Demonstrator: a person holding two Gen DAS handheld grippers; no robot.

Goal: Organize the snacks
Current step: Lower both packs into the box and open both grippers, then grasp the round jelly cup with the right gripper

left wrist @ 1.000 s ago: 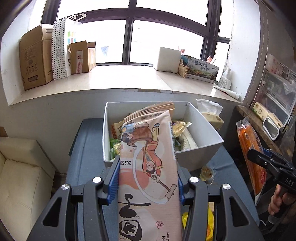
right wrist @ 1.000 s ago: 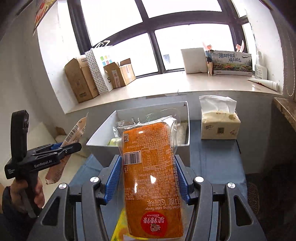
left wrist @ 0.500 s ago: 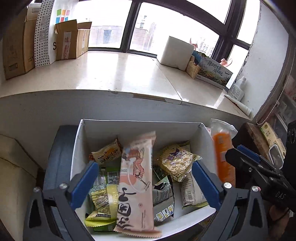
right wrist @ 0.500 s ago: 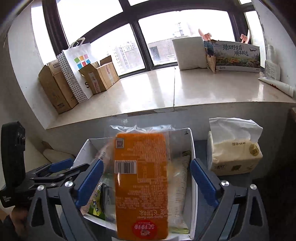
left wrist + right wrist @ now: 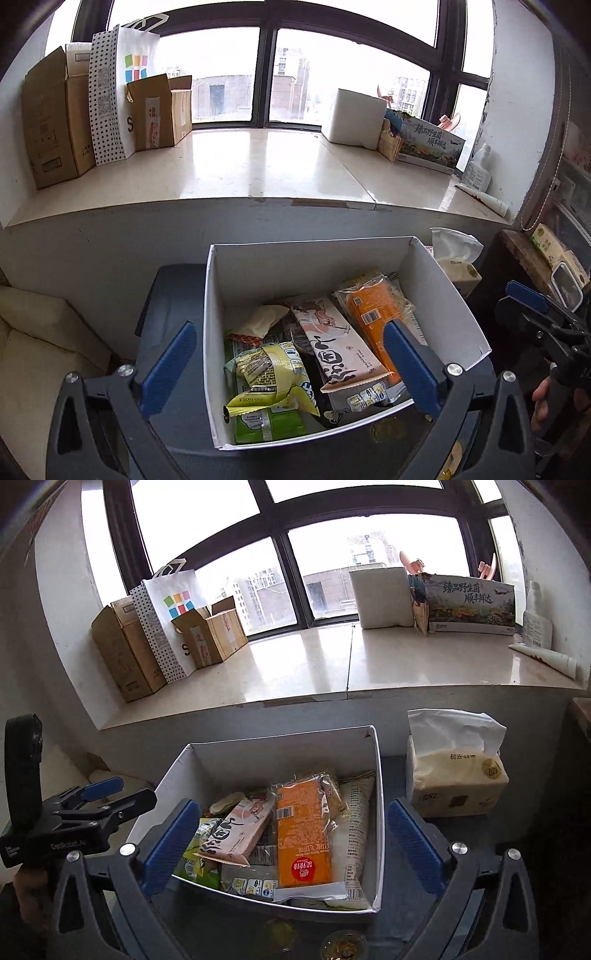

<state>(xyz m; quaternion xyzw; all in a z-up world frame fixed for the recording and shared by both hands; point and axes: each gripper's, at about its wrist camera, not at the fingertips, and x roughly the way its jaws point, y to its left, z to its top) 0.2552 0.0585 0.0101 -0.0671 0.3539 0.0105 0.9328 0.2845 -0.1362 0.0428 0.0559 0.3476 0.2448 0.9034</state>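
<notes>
Left hand-held gripper point(image 5: 284, 365): jaws spread fully and holding nothing. They opened a moment ago, though not within the last half second. It stands over the near-left corner of the white box point(image 5: 295, 258).
Right hand-held gripper point(image 5: 290, 843): jaws wide apart and empty, just opened; the box lies between its fingers.
Pink snack pack point(image 5: 340, 343): released; lies flat in the box, centre, on other packets.
Orange snack pack point(image 5: 301, 838): released; lies just beside the pink one, at its 3 o'clock.
Yellow-green packet point(image 5: 269, 373): at 7 o'clock of the pink pack, inside the box.
Change from one second earlier: each gripper then clamped its pack short of the box; both packs now rest inside.
Meaning for task: two snacks appear stowed; both grippers are free for the next.
Tissue pack point(image 5: 456, 775): on the dark counter point(image 5: 397, 915), at 3 o'clock of the box.
</notes>
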